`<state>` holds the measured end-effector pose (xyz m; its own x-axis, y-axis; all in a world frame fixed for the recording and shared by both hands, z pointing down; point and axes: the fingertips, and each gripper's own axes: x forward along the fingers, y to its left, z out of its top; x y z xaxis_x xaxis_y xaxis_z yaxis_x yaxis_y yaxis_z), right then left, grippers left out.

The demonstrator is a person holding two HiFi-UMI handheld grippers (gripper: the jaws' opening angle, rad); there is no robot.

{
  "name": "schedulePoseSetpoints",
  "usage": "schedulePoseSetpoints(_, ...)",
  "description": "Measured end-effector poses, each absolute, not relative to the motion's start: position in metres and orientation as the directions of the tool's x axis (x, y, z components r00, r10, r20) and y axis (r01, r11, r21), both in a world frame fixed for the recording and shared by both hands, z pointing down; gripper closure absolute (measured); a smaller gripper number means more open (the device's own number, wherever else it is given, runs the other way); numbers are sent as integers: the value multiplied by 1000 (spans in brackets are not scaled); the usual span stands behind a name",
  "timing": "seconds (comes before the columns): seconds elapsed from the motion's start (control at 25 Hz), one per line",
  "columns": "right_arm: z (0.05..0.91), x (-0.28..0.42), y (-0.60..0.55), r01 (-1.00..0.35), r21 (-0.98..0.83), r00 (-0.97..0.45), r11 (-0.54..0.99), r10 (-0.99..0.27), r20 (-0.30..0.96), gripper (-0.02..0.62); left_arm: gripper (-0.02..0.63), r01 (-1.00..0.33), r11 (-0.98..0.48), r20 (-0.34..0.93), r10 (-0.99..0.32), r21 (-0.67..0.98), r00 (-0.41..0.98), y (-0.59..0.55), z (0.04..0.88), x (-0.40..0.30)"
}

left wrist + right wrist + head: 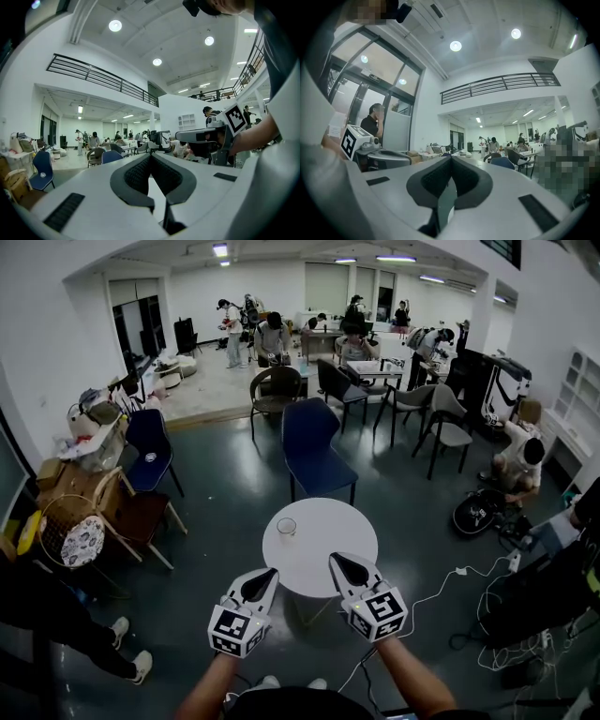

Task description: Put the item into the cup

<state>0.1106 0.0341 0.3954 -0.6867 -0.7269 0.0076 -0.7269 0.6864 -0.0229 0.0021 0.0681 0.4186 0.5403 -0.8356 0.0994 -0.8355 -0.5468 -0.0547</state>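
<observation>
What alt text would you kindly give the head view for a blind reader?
The white left tongs and right tongs, both shut, point over the near edge of a round white table bearing one clear cup.

A round white table (328, 545) carries one clear cup (287, 527), upright near its left edge.

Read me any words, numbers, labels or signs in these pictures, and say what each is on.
No readable words or numbers anywhere.
Cubes on the left tool and the right tool: black-and-white square marker patterns only, no letters.
Backrest of the blue chair: small white mark, too small to read.
</observation>
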Motion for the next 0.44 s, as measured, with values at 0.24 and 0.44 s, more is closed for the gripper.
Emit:
schedulePoseSetpoints(0.24,395,102,41,-735,-19,-678,678,-735,12,577,591,-832,-552,98,-832,-54,546,74,419,-10)
schedulePoseSetpoints(0.44,395,104,36,-740,-19,-672,672,-740,16,577,591,-826,-561,101,-826,-53,555,70,418,-8)
